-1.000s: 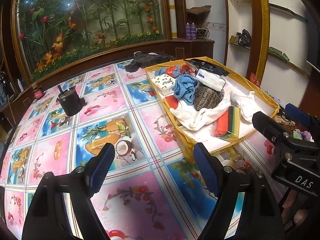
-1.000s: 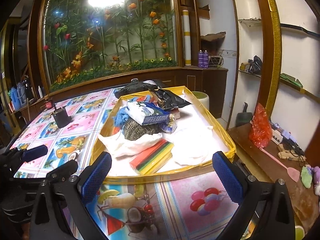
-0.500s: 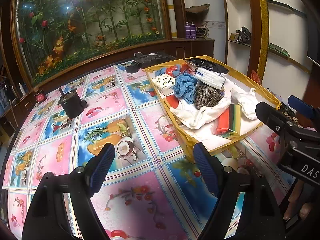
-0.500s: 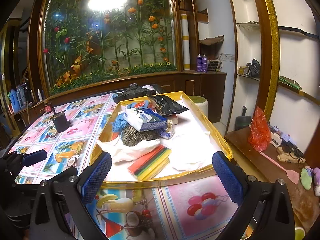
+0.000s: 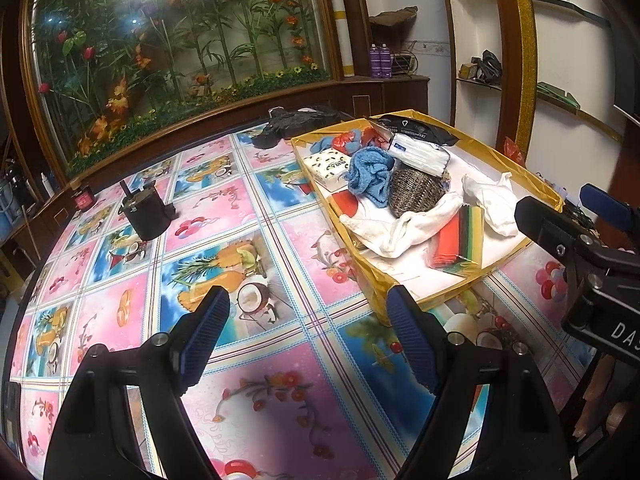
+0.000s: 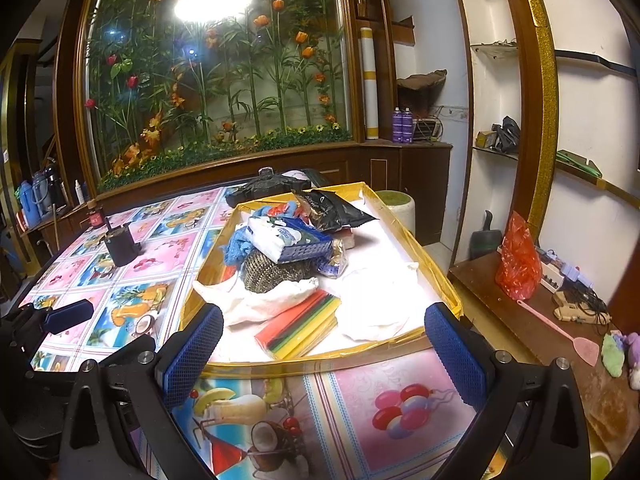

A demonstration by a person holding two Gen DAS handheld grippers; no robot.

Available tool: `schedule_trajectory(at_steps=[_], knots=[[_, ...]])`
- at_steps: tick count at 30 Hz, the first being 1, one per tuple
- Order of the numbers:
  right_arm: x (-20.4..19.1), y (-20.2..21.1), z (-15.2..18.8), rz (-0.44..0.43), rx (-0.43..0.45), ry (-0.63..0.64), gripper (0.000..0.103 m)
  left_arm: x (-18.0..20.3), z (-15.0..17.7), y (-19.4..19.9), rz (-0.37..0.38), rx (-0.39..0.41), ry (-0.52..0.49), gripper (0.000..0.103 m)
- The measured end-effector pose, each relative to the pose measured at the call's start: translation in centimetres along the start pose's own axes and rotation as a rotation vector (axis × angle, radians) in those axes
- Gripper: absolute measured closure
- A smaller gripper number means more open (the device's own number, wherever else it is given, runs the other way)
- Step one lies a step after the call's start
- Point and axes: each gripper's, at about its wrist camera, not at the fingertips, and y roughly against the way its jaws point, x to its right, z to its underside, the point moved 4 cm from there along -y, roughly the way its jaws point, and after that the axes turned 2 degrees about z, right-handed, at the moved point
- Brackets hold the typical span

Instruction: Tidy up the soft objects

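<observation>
A gold-rimmed tray (image 5: 362,258) (image 6: 308,364) on the patterned table holds soft things: a blue towel (image 5: 370,172), a dark knitted bundle (image 5: 416,192) (image 6: 272,274), white cloths (image 5: 404,228) (image 6: 264,304), a stack of coloured cloths (image 5: 458,240) (image 6: 300,326), a white pack (image 5: 418,154) and a tissue box (image 5: 326,166). My left gripper (image 5: 308,336) is open and empty above the table, left of the tray. My right gripper (image 6: 322,354) is open and empty at the tray's near edge.
A black cup-like holder (image 5: 146,212) (image 6: 120,246) and a small red jar (image 5: 83,200) stand on the table's left. A black cloth (image 5: 298,124) lies beyond the tray. A side table (image 6: 560,344) with a red bag (image 6: 518,260) is right.
Both grippers have drawn back and risen slightly, so the tray looks a little farther. Both stay open and empty.
</observation>
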Motion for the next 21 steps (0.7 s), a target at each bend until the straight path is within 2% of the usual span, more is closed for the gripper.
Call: schedule_trajectory(at_steps=[21], knots=[[-0.15, 0.35, -0.02, -0.001, 0.014, 0.004, 0.001, -0.17, 0.13, 0.16, -0.028, 0.008, -0.026, 0.022]])
